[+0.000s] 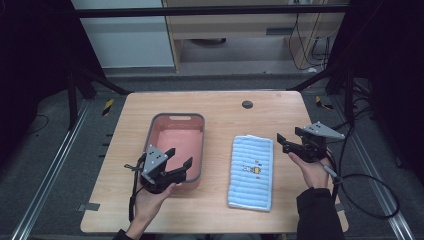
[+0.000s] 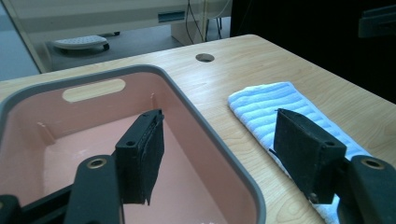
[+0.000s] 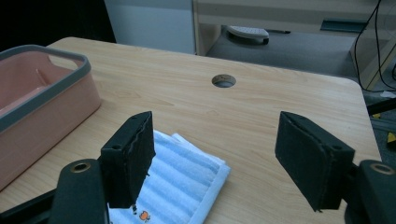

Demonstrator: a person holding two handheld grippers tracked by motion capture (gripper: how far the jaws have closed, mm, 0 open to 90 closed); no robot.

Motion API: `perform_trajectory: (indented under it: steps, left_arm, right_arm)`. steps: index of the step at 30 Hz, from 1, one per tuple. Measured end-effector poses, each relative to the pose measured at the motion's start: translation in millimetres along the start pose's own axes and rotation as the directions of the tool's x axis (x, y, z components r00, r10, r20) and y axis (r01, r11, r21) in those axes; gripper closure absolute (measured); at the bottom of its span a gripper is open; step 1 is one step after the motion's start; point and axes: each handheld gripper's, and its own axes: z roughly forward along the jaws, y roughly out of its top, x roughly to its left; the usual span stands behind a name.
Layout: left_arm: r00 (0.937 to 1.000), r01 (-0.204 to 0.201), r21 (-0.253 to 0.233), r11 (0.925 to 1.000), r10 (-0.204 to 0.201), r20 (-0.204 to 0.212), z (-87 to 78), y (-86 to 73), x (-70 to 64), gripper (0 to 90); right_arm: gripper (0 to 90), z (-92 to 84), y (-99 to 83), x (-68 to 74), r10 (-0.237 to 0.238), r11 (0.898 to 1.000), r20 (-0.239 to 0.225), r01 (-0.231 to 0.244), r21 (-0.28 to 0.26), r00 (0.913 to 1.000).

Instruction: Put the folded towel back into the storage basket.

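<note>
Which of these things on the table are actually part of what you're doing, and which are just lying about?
Part of the job:
- folded blue towel
- pink tub
- left tongs, open
- right tongs, open

Lying about:
- cable hole in the table
- foot pedal on the floor

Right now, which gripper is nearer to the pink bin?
Left. The left gripper hangs over the pink bin's near right corner, jaws open across its rim. The right gripper is out past the blue towel's right edge, so the towel lies between it and the bin.
</note>
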Motion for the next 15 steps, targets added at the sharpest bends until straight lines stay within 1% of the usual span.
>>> perform_trajectory:
  steps: [1, 6, 11, 15]
  left_arm:
    - [1.0, -0.004, 0.003, 1.0, 0.004, 0.004, 1.7, 0.0, -1.2, 33.0]
    - [0.9998, -0.017, 0.015, 0.9997, 0.017, 0.014, 10.1, -1.2, -8.1, 33.1]
    - [0.9995, -0.021, 0.023, 0.9995, 0.021, 0.023, 16.1, -2.4, -14.6, 33.2]
    - [0.9988, -0.032, 0.029, 0.9991, 0.031, 0.037, 23.4, -3.6, -23.1, 33.1]
  right_arm:
    - [28.2, 1.0, 3.0, -0.4, -0.007, 1.0, 0.002, 0.007, -0.003, 1.0]
    - [29.0, 5.9, 8.8, -0.4, -0.007, 1.0, 0.003, 0.007, -0.007, 1.0]
    - [29.5, 11.5, 9.4, -1.4, -0.011, 1.0, 0.001, 0.011, 0.003, 0.9999]
    - [30.1, 17.4, 8.2, -3.7, -0.008, 1.0, 0.003, 0.008, 0.01, 1.0]
